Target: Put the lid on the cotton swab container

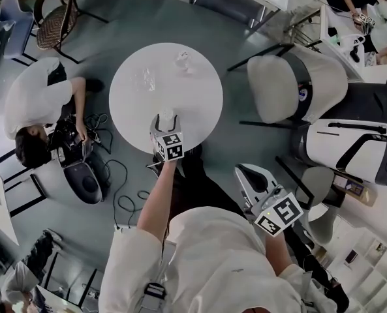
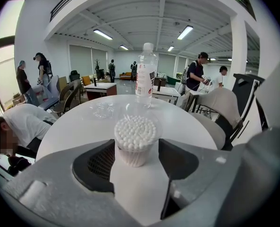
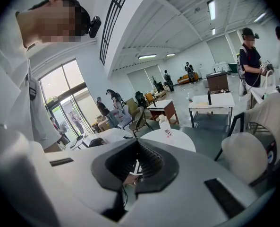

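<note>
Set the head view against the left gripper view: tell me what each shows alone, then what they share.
Head view only: the right gripper, held away from the table, and cables on the floor. Left gripper view only: swab heads packed in the open cotton swab container, the jaws of the left gripper either side of it. Both: the round table, the container, the clear lid lying apart from it, the water bottle.

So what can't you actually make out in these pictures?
- Head view: the left tool covers most of the cotton swab container.
- Left gripper view: the clear lid is faint against the white table, so which way up it lies is unclear.
- Left gripper view: the print on the water bottle is too small to read.
- Right gripper view: the shut right tool blocks the container and lid.
</note>
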Motion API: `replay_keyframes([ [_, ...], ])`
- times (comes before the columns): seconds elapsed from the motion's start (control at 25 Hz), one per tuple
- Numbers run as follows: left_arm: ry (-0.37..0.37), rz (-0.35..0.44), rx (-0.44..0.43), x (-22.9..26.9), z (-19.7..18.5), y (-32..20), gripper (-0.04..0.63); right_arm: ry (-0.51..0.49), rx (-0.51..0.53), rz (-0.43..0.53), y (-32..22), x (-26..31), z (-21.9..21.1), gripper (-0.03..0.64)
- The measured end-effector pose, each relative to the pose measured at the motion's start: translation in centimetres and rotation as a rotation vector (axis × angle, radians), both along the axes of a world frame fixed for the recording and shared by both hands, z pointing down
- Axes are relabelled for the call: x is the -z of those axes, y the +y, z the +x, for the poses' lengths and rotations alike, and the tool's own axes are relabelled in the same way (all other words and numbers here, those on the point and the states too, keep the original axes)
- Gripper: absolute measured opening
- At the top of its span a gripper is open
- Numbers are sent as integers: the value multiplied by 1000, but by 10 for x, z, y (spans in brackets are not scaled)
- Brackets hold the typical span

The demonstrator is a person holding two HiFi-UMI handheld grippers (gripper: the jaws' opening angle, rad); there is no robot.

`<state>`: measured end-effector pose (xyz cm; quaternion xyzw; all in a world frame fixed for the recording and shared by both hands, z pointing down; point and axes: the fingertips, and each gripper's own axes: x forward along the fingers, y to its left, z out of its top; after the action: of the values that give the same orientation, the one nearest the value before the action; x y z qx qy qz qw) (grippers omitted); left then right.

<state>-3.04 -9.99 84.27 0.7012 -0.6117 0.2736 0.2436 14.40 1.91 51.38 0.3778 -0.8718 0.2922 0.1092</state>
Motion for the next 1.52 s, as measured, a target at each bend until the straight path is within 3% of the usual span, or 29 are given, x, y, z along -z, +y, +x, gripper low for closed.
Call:
replay_keyframes([
  [0.24, -29, -2, -11, -3, -5, -2, 259, 0, -10, -2, -1, -1, -1, 6],
  [0.84, -34, 22, -74, 13, -5, -5, 247, -12, -18, 20, -8, 6, -2, 6],
  [1.28, -45, 90, -114, 65, -21, -11, 245, -50, -25, 95, -14, 36, -18, 6],
  [1.52, -31, 163, -156, 115, -24, -16, 245, -68, -49, 127, -18, 48, -25, 6],
])
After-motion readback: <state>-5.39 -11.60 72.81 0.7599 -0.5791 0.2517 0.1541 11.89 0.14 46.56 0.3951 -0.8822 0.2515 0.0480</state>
